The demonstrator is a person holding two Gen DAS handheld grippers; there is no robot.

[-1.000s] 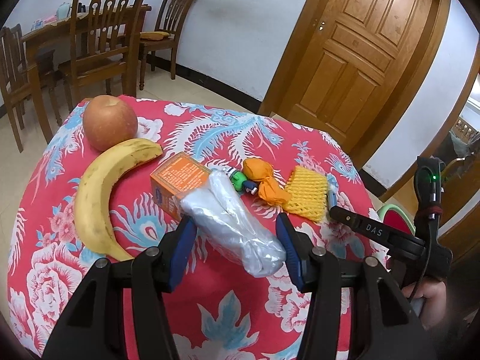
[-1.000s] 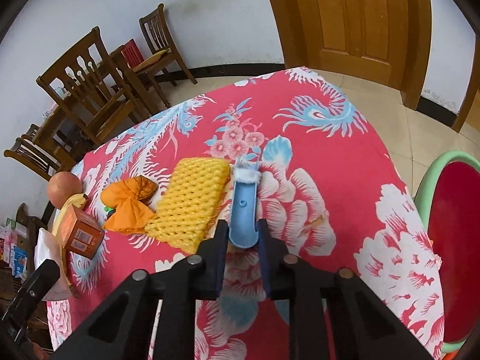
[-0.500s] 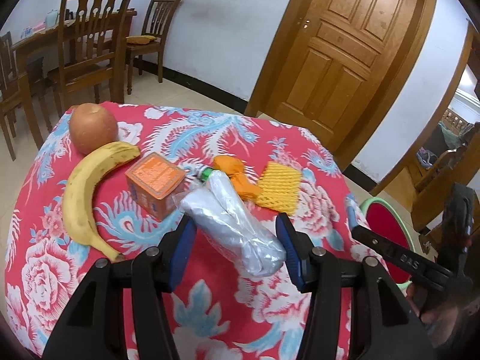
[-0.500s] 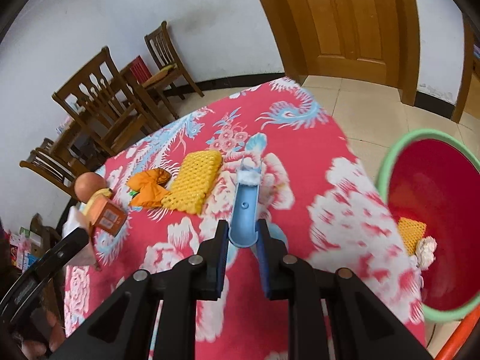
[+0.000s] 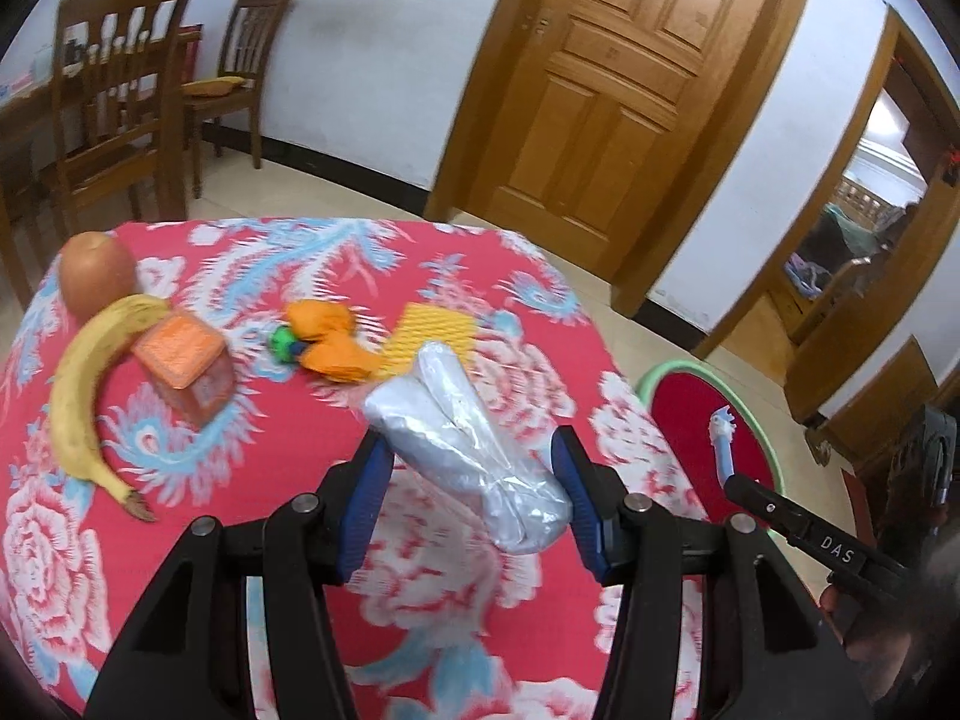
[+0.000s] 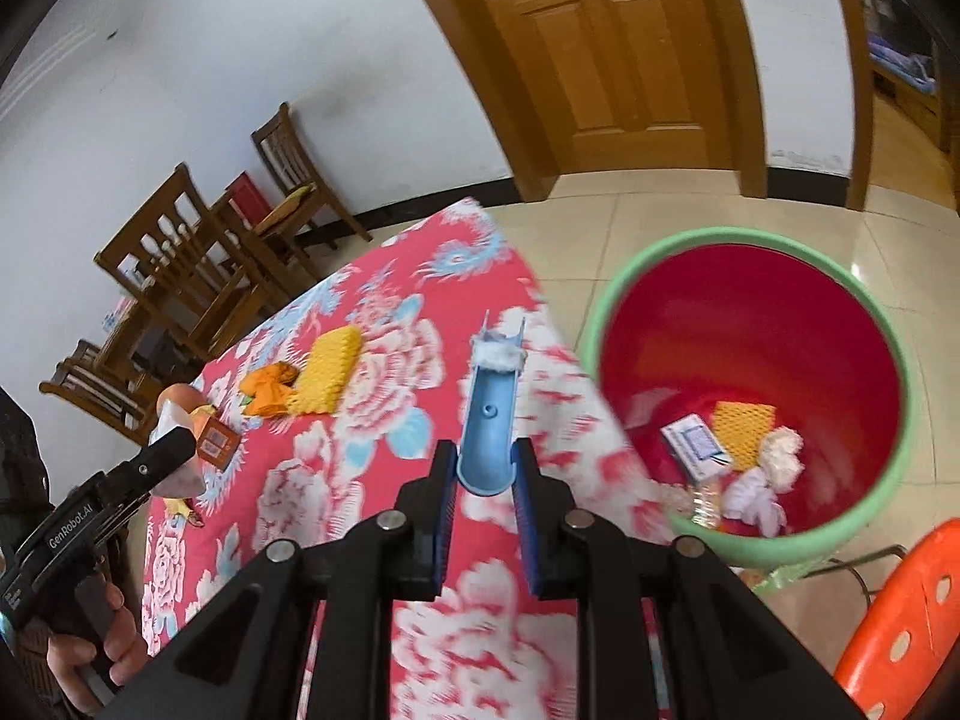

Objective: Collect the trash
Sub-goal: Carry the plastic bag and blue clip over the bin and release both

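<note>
My left gripper [image 5: 471, 486] is shut on a crumpled clear plastic bag [image 5: 462, 432] and holds it above the red floral table [image 5: 252, 480]. My right gripper [image 6: 486, 468] is shut on a blue curved plastic strip [image 6: 492, 408] with white fluff at its tip, held over the table's right edge beside the red bin with a green rim [image 6: 750, 360]. The bin holds a yellow foam net, a small box and white wads. An orange wrapper [image 5: 324, 342], a yellow foam net [image 5: 429, 333] and an orange carton [image 5: 183, 363] lie on the table.
A banana [image 5: 84, 396] and an apple [image 5: 96, 270] lie at the table's left. Wooden chairs [image 5: 126, 96] stand behind, a wooden door [image 5: 606, 96] at the back. An orange stool [image 6: 900, 618] stands beside the bin. The bin also shows in the left wrist view [image 5: 690, 396].
Both grippers have lifted and swung right toward the bin with their loads. The right gripper went from over the table's middle to its right edge, bringing the bin's inside into view.
</note>
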